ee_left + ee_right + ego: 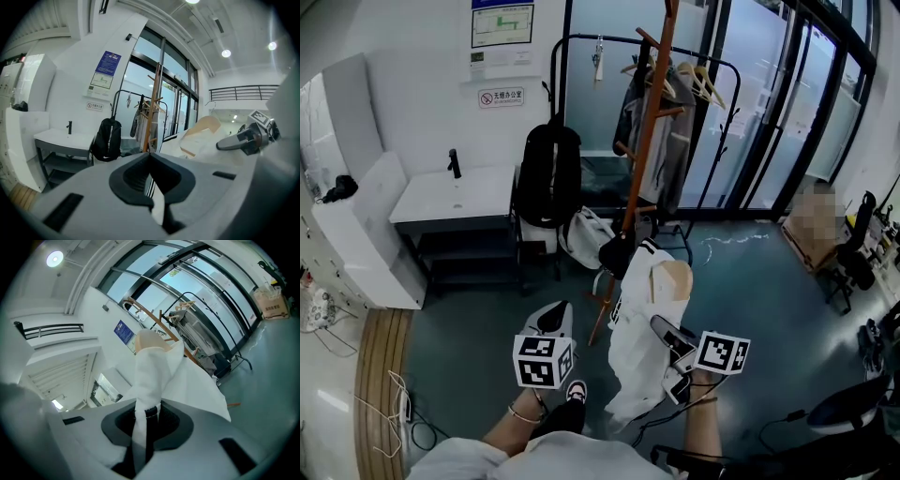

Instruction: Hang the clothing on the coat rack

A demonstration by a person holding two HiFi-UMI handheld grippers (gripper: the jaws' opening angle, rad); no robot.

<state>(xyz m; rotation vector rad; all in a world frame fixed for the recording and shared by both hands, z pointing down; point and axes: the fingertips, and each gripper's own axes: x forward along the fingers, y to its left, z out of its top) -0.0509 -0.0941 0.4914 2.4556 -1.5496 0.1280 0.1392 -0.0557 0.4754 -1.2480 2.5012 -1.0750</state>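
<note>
Carrying step under way: the right gripper [662, 330] is clenching a bunched fold of the white garment [634, 349], its jaws nipped tight on the cloth near the collar. The tan collar lining is facing up and the rest is hanging toward the floor. The garment is sitting low and in front of the wooden coat rack [646, 141], near its foot but not touching any peg. The left gripper [551, 319] is riding just beside, on the garment's left, jaws closed together with nothing between them. Judged from here, hanging is not yet done. The next move is calling for a lift of the collar up to a free peg, with the collar opened enough to drop over it; the idle left gripper could be spreading the neck. A low peg is already carrying a dark item [617, 255], so a higher one looks the better choice. Containers: a black backpack [548, 173] is hanging left of the rack, and a white bag [585, 236] is slumping below it. A cardboard box [271, 305] is standing by the glass. Contents of all three are not showing.
</note>
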